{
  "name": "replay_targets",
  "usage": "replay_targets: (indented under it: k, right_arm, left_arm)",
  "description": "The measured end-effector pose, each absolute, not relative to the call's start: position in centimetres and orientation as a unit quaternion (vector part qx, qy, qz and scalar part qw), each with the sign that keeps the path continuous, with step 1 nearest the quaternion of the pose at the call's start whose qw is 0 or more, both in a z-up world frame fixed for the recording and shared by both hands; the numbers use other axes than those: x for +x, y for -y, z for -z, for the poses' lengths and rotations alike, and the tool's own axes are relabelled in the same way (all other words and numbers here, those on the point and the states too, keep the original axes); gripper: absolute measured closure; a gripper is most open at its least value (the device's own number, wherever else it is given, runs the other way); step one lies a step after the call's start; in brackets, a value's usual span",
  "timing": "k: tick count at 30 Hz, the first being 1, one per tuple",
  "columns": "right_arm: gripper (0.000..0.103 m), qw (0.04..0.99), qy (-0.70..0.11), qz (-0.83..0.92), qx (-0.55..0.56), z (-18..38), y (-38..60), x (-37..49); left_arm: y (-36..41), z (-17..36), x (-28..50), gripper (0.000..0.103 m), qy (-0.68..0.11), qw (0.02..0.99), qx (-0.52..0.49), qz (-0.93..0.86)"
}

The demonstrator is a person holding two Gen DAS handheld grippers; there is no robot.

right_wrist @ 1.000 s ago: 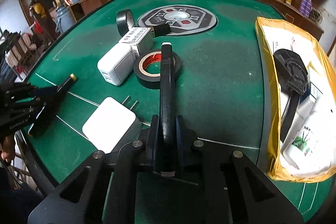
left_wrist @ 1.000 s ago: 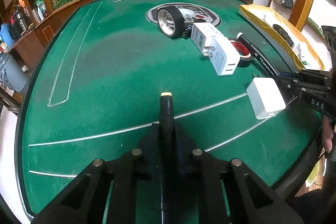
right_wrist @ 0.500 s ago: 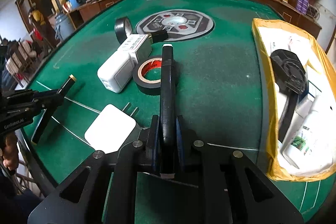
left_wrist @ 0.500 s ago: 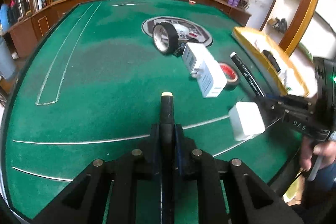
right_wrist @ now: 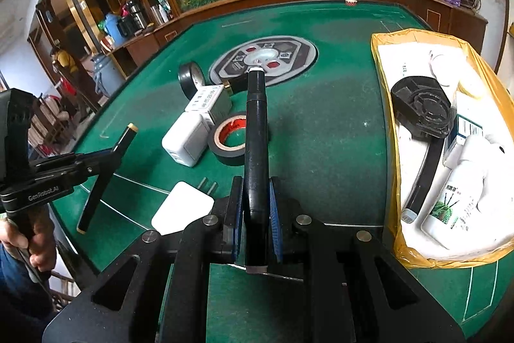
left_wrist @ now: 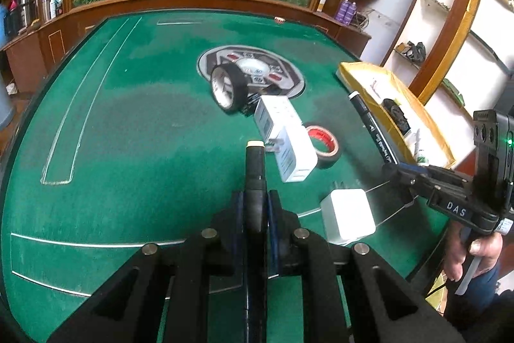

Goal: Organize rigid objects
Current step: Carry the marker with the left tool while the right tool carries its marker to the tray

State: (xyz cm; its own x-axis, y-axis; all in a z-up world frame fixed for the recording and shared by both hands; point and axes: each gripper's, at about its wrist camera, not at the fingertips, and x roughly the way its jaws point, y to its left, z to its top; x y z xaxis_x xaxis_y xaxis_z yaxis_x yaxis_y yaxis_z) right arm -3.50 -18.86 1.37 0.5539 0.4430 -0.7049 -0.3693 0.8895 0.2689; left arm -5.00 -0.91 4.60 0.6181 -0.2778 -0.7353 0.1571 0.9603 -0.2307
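Observation:
My left gripper [left_wrist: 255,204] is shut on a black pen with a cream tip [left_wrist: 254,163], held above the green table [left_wrist: 135,124]. My right gripper [right_wrist: 255,195] is shut on a black marker with a white tip [right_wrist: 255,134]. In the left wrist view the right gripper [left_wrist: 398,174] shows at the right edge with its marker [left_wrist: 371,124] pointing away. The right wrist view has the left gripper [right_wrist: 107,155] at the left edge with its pen [right_wrist: 102,179] slanting down. A white charger [left_wrist: 348,219] [right_wrist: 181,208] lies between both grippers.
Two white adapters [left_wrist: 294,155] [left_wrist: 273,114], a red-cored black tape roll [right_wrist: 229,140] and an upright black tape roll [left_wrist: 228,87] sit mid-table. A yellow-lined box [right_wrist: 393,169] of bottles and a black fan stands at the right. A hand [left_wrist: 472,253] grips the right handle.
The left wrist view has swung right, so the chargers and tape now sit nearer its middle. The right gripper has risen a little with its marker. Both grips are unchanged.

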Motion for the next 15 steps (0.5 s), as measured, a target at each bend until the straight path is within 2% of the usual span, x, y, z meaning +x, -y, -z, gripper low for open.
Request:
replay_targets:
  k: [9, 15]
  right_arm:
    - [0.089, 0.887, -0.392, -0.232, 0.067, -2.2, 20.3, -3.8]
    - [0.089, 0.902, -0.372, -0.194, 0.099, -3.0, 24.0, -3.7]
  left_arm:
    - [3.3, -6.0, -3.7, 0.089, -0.413, 0.895, -0.072, 0.152]
    - [8.3, -7.3, -1.6, 0.089, -0.406, 0.886, -0.071, 0.212]
